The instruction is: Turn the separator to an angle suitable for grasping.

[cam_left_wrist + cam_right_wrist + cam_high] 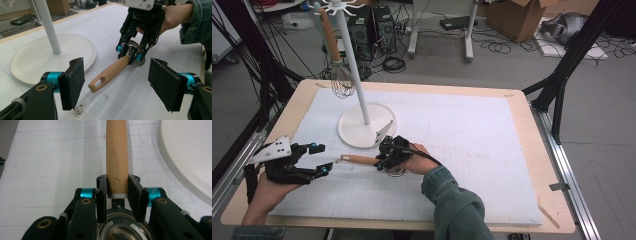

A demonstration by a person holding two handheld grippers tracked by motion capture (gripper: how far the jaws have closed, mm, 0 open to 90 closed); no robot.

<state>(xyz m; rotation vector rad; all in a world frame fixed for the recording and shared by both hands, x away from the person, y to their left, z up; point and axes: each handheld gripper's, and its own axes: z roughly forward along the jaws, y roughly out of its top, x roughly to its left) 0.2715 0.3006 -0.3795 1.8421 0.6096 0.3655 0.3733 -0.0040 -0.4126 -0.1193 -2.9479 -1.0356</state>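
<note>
Near the front of the table (512,107), the right tool (383,158) is clenched on the wooden handle of a utensil (358,159) — in the right gripper view both pads press the handle's sides just above its white collar, where wood meets metal head. The head itself sits under the tool; it looks like a round metal strainer or spoon bowl, but I cannot tell which. The handle lies low over the gridded mat (472,150), its free end with the hanging slot pointing toward the left tool (320,159).

Left tool: released, jaws wide apart, hovering just short of that free end, touching nothing.

Outward — a white stand (357,70) rises from a round base (354,131) just beyond the right tool. A whisk (337,55) with a wooden handle hangs from one of its top hooks; other hooks look free.

Judgement on progress: one item is hung, the second is gripped but down at mat level. Left to do, as I read it: lift the utensil, perhaps steady the slotted end with the left tool, and thread the slot onto a free hook.
</note>
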